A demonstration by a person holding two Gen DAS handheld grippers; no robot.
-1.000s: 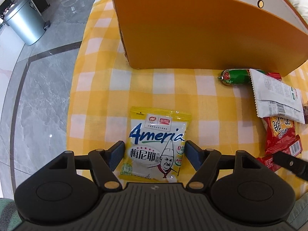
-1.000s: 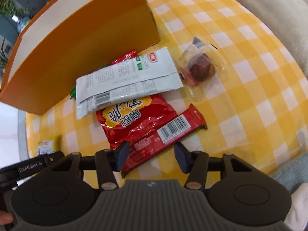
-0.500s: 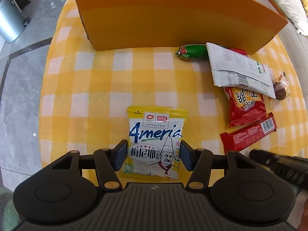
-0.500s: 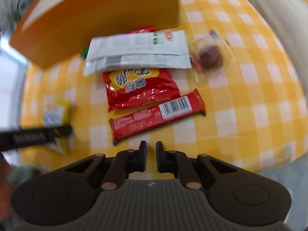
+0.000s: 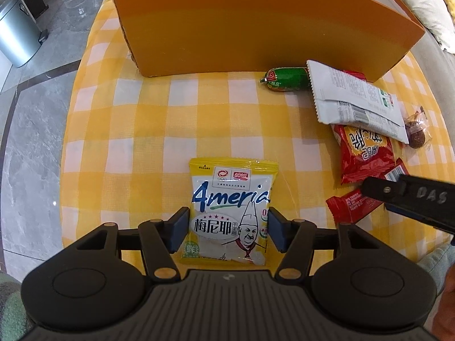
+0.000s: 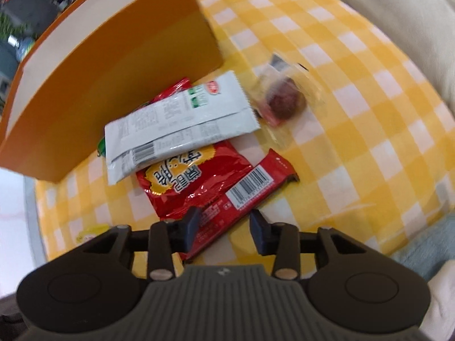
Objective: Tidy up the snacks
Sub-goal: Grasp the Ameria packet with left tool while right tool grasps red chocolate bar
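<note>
Left gripper (image 5: 226, 231): wide open, its two blue-padded fingers standing on either side of the lower half of the yellow snack packet (image 5: 231, 210); the pads sit just beside the packet's edges, and whether they touch it cannot be told.
Yellow snack packet: lies flat and face up on the bench (image 5: 153, 130), near its front edge and well apart from the other snacks.
Right gripper (image 6: 224, 233): open, straddling the near end of the red bar (image 6: 241, 199); nothing is clamped between the fingers.
Red bar: lies flat and slanted on the bench, barcode up, its upper edge touching the red crinkled packet (image 6: 187, 180).
Red crinkled packet: lies beside the bar, partly tucked under the white packet (image 6: 182, 126).
White packet: back side up, printed text and barcode showing, resting over the red packet and close to the box wall.
Green sausage (image 5: 287, 79): lies at the foot of the orange box (image 5: 256, 25), one end hidden under the white packet.
Clear-wrapped brown sweet (image 6: 284, 99): just beside the white packet's right end, blurred in the right wrist view.
Orange box: stands at the far side of the bench, its interior hidden behind its near wall.
Bench cover: yellow and white check cloth.
Beyond the bench: grey marble floor and a metal bin (image 5: 17, 34).
</note>
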